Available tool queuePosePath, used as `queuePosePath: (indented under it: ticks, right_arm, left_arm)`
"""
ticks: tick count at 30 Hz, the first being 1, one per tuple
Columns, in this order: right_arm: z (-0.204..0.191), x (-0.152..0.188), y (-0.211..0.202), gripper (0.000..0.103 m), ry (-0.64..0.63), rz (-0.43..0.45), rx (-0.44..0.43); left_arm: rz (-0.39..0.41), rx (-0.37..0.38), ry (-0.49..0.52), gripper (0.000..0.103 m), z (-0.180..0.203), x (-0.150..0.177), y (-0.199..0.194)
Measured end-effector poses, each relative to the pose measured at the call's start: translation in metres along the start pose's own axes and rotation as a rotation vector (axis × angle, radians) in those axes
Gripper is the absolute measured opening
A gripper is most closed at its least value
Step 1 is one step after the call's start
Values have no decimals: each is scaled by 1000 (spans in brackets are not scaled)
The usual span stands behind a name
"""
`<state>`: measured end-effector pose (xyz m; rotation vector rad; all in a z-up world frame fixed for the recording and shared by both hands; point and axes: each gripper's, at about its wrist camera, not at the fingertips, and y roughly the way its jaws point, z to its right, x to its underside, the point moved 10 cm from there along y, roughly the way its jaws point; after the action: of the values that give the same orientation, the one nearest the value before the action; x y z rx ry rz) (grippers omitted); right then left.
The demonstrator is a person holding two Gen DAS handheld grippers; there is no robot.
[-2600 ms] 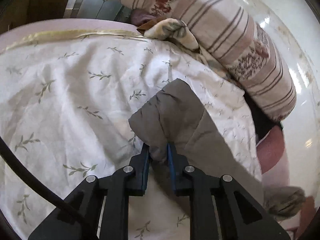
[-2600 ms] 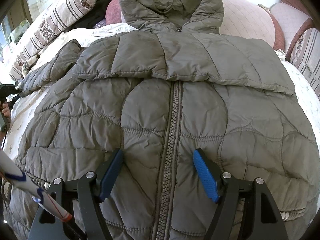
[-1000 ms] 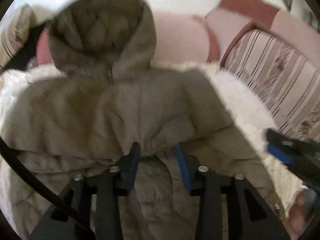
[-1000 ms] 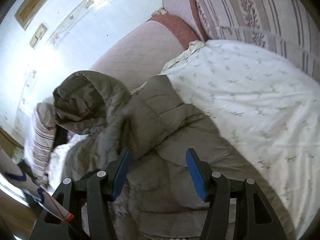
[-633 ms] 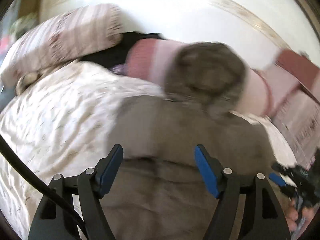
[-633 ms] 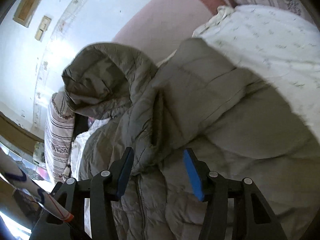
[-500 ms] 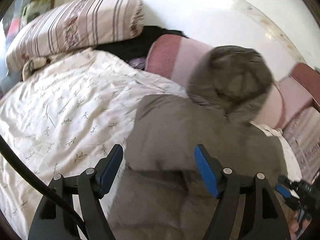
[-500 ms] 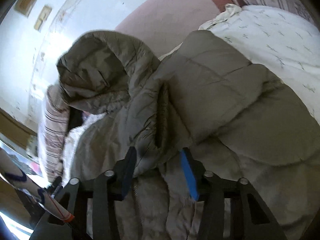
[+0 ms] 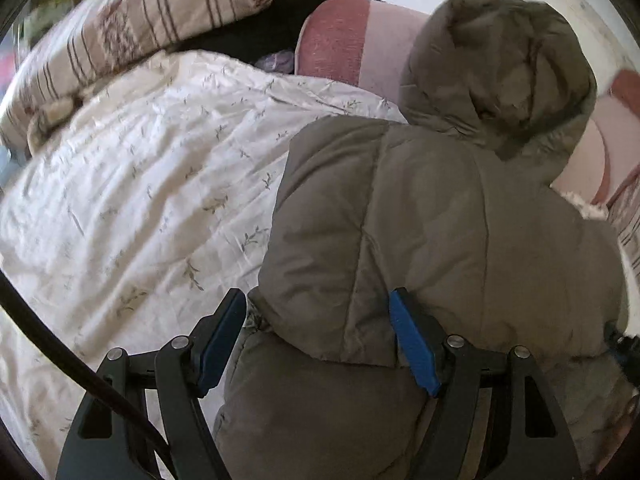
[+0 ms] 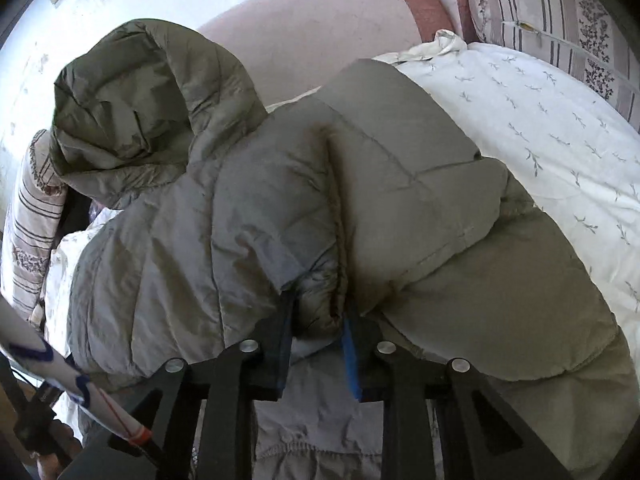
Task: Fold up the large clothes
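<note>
A grey hooded puffer jacket (image 9: 440, 220) lies front-up on the bed, its hood (image 9: 500, 72) resting against the pink headboard. Both sleeves are folded in across the chest. My left gripper (image 9: 318, 340) hangs open just above the folded sleeve on the jacket's left side, and its pads are clear of the fabric. In the right wrist view the jacket (image 10: 240, 220) and hood (image 10: 140, 100) fill the frame. My right gripper (image 10: 318, 328) is closing, with the bunched cuff of a folded sleeve pinched between its pads.
A white leaf-print sheet (image 9: 140, 180) covers the bed on both sides of the jacket (image 10: 540, 120). A striped pillow (image 9: 140, 12) lies at the far left and another (image 10: 560, 8) at the far right. Pink headboard cushions (image 10: 320, 28) close off the far side. A black cable (image 9: 60, 344) crosses the lower left.
The left gripper let go of the sleeve, opened wide and swung left over the jacket's side. The right gripper's jaws narrowed onto the sleeve cuff.
</note>
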<state>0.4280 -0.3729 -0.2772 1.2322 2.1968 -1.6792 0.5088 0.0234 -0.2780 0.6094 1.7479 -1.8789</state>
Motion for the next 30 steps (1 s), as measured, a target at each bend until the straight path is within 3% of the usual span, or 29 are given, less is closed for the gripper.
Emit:
queuePosePath:
  ticks: [3, 5, 8, 10, 13, 20, 24, 27, 30]
  right_arm:
    - [2, -7, -21, 30, 6, 35, 21]
    - [5, -14, -39, 30, -3, 95, 68]
    - [-1, -25, -64, 30, -58, 216, 117]
    - [-18, -28, -65, 30, -120, 249, 79]
    - [-29, -22, -49, 30, -162, 216, 57]
    - [-21, -6, -6, 30, -195, 93, 115]
    - [-23, -5, -12, 30, -209, 93, 130]
    - [-39, -7, -34, 30, -244, 151, 126]
    - [-61, 0, -47, 30, -280, 149, 57]
  left_arm:
    - [70, -15, 17, 73, 7, -9, -22]
    - [161, -14, 41, 73, 20, -19, -49]
    - [235, 13, 89, 73, 44, -26, -68]
    - [233, 39, 110, 73, 59, -21, -66]
    - [193, 37, 161, 73, 78, -8, -49]
    - [58, 51, 137, 78, 80, 12, -10]
    - [74, 48, 144, 78, 81, 10, -15]
    - [108, 75, 140, 78, 84, 4, -35]
    - [147, 74, 132, 78, 84, -2, -56]
